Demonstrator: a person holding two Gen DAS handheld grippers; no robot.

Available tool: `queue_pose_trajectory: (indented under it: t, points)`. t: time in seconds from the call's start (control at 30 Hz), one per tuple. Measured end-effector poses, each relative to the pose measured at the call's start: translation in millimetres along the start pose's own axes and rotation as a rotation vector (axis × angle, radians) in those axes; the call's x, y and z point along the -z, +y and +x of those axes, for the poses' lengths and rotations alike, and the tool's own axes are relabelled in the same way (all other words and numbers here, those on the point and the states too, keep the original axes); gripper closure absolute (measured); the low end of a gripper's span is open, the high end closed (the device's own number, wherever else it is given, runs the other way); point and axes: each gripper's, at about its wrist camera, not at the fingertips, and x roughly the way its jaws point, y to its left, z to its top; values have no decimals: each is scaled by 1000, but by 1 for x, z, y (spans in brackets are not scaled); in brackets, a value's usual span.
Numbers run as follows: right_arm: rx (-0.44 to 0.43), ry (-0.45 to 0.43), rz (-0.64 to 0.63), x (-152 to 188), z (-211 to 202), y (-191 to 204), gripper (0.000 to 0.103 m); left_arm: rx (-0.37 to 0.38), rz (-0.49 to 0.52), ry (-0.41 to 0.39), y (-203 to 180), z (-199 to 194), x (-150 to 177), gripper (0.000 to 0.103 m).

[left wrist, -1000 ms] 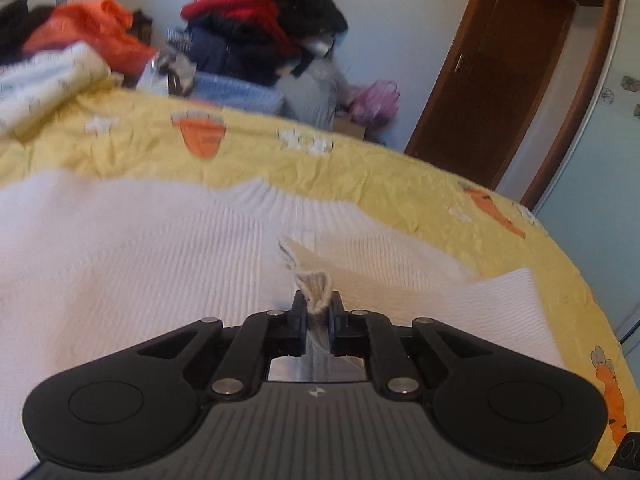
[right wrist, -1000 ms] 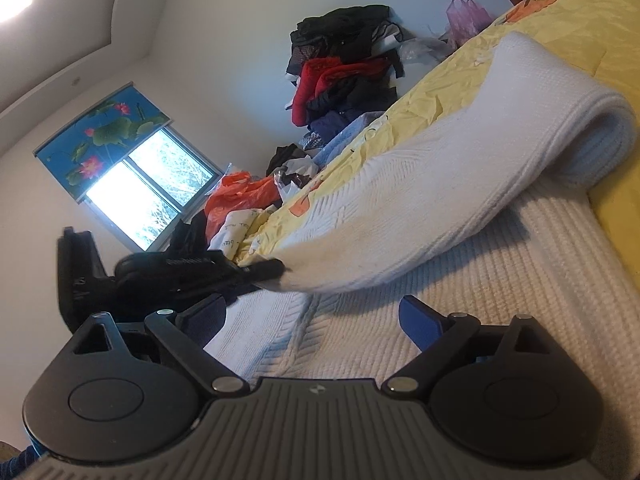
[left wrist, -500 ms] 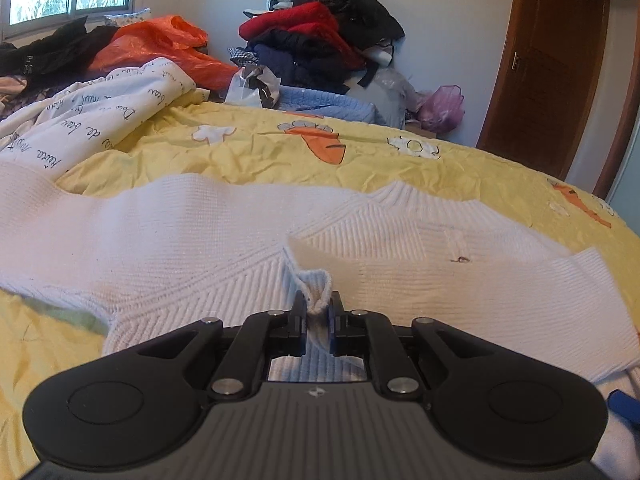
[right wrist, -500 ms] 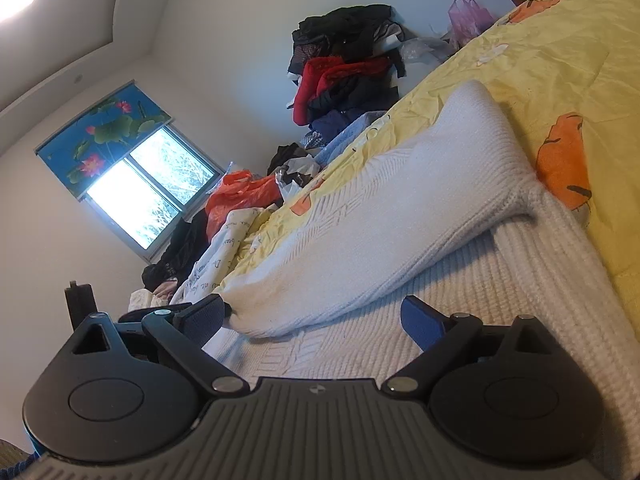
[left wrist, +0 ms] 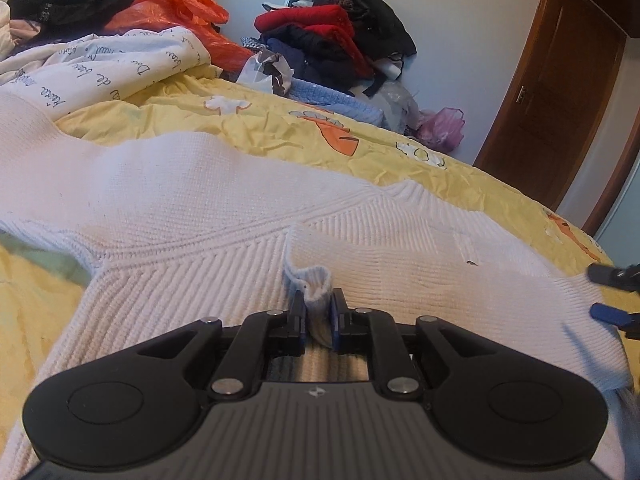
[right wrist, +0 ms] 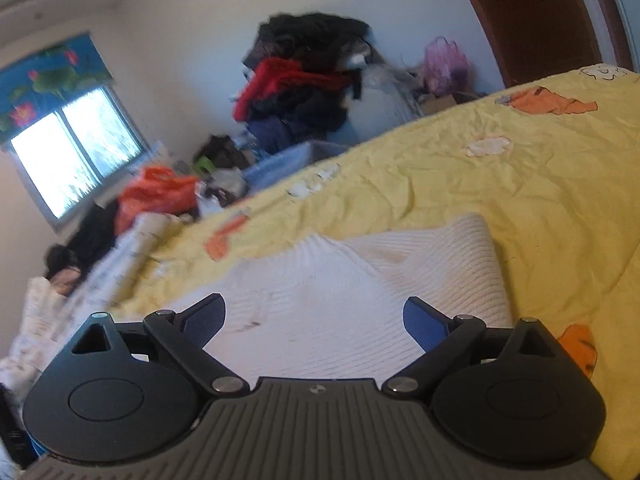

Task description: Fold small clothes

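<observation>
A white knit sweater (left wrist: 192, 200) lies spread on the yellow bed cover (left wrist: 280, 132). Its right sleeve is folded across the body. My left gripper (left wrist: 317, 314) holds that sleeve's cuff (left wrist: 314, 280) between its pads, low over the sweater's ribbed front, and the jaws are starting to open. In the right wrist view my right gripper (right wrist: 316, 320) stands wide open above the sweater (right wrist: 340, 276) with nothing between its blue pads. The same gripper (left wrist: 605, 292) shows at the right edge of the left wrist view, beside the sleeve's fold.
Behind the bed a pile of dark and red clothes (left wrist: 332, 40) leans on the wall. An orange bag (left wrist: 180, 12), a white cloth with lettering (left wrist: 100, 68) and a blue knit (left wrist: 336, 102) lie at the far side. A brown door (left wrist: 552, 100) stands at the right.
The left gripper has carried the cuff down and across onto the sweater's body. The right gripper has drawn back and up from the sleeve fold, which now lies flat.
</observation>
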Motion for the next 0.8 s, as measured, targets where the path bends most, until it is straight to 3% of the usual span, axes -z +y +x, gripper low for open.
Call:
queue_pose_trajectory:
  t: [0.07, 0.17, 0.23, 0.37, 0.43, 0.47, 0.5, 0.57, 0.6, 0.67, 0.8]
  points:
    - [94, 58, -70, 6, 28, -6, 17, 15, -21, 2, 4, 0, 0, 90]
    - [148, 12, -264, 33, 33, 9, 14, 49, -69, 3, 12, 1, 0, 89]
    - [216, 30, -354, 41, 38, 24, 11, 81, -109, 6, 18, 1, -1, 88]
    - [234, 52, -388, 42, 43, 27, 7, 157, -185, 61, 38, -10, -10, 81]
    - [223, 51, -377, 40, 42, 25, 7, 154, -184, 33, 55, -30, -16, 75]
    - [220, 50, -376, 39, 41, 25, 7, 124, -174, -7, 67, -42, -20, 62]
    - [217, 48, -375, 38, 41, 25, 6, 67, -168, -59, 82, -56, -24, 35]
    - [210, 46, -371, 38, 40, 24, 5, -58, -187, -176, 116, -79, -34, 9]
    - [207, 46, -371, 37, 39, 24, 5, -134, -211, -234, 139, -89, -42, 8]
    - [205, 45, -370, 37, 40, 25, 5, -221, -295, -263, 183, -100, -58, 8]
    - [199, 44, -368, 37, 39, 25, 3, -286, -564, -299, 281, -107, -91, 8]
